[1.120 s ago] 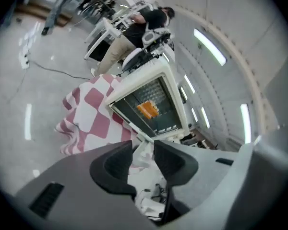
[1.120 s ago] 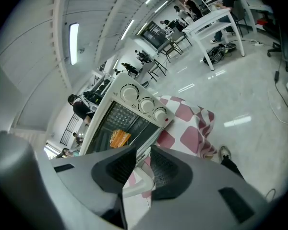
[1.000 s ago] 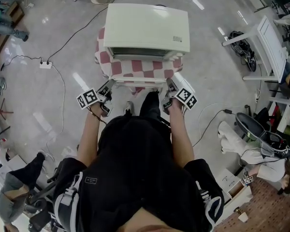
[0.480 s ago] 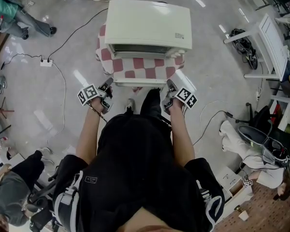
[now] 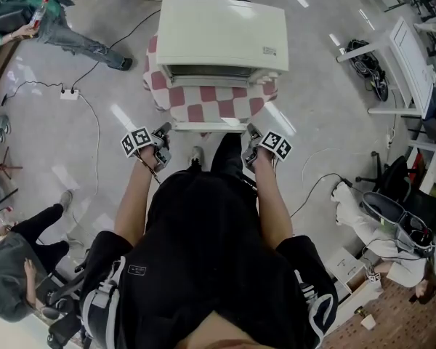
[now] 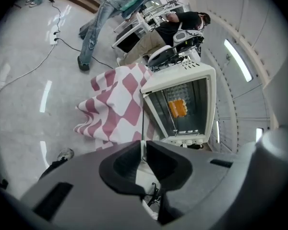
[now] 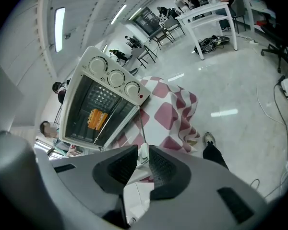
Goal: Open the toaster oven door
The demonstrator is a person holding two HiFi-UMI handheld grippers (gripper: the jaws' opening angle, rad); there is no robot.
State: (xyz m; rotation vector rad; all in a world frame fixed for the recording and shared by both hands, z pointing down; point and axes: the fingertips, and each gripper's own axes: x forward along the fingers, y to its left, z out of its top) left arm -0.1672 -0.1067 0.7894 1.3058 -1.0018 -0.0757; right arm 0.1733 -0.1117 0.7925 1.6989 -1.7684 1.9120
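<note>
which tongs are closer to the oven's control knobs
Right. The right tongs, jaws just closing with the door handle between them, are at its end nearest the knobs; the left tongs, also closing on it, are at the opposite end.

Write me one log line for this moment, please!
door: open; left tongs: just closed on door; right tongs: just closed on door
</note>
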